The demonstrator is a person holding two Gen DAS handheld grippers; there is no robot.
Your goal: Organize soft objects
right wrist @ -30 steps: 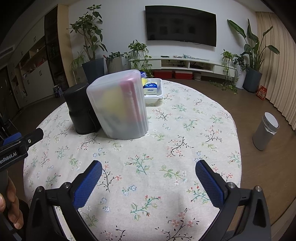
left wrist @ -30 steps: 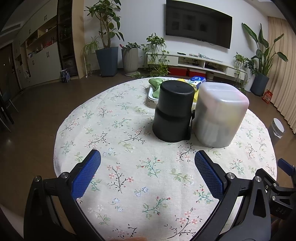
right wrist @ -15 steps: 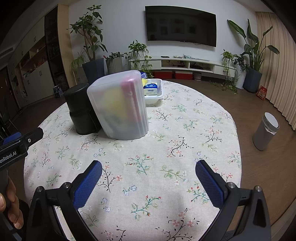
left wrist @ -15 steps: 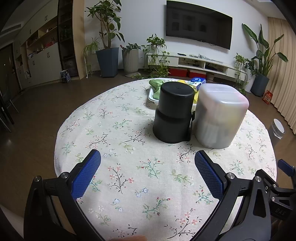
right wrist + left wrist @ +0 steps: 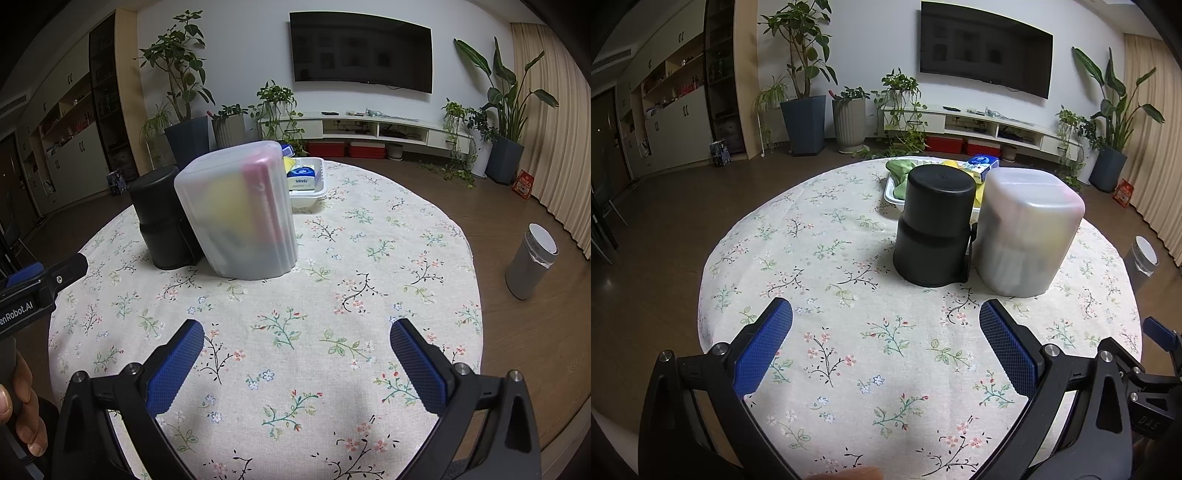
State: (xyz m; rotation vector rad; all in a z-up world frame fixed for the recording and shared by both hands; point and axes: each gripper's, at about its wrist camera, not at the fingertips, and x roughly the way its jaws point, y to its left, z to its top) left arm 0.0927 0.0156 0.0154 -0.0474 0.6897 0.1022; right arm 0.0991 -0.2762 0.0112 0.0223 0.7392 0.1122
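Note:
A black round container stands upside down on the floral tablecloth, touching a frosted translucent bin with pink and yellow things dimly visible inside. Behind them lies a white tray holding a green soft item, something yellow and a blue-and-white tissue pack. My left gripper is open, near the table's front edge, well short of the black container. My right gripper is open too, over bare cloth to the right of the bin.
The round table drops off on all sides. A grey bin stands on the floor to the right. Potted plants and a TV unit line the far wall. A hand holds the left gripper's handle.
Both views have pulled back slightly from the containers; the grippers stay open and nothing on the table has moved.

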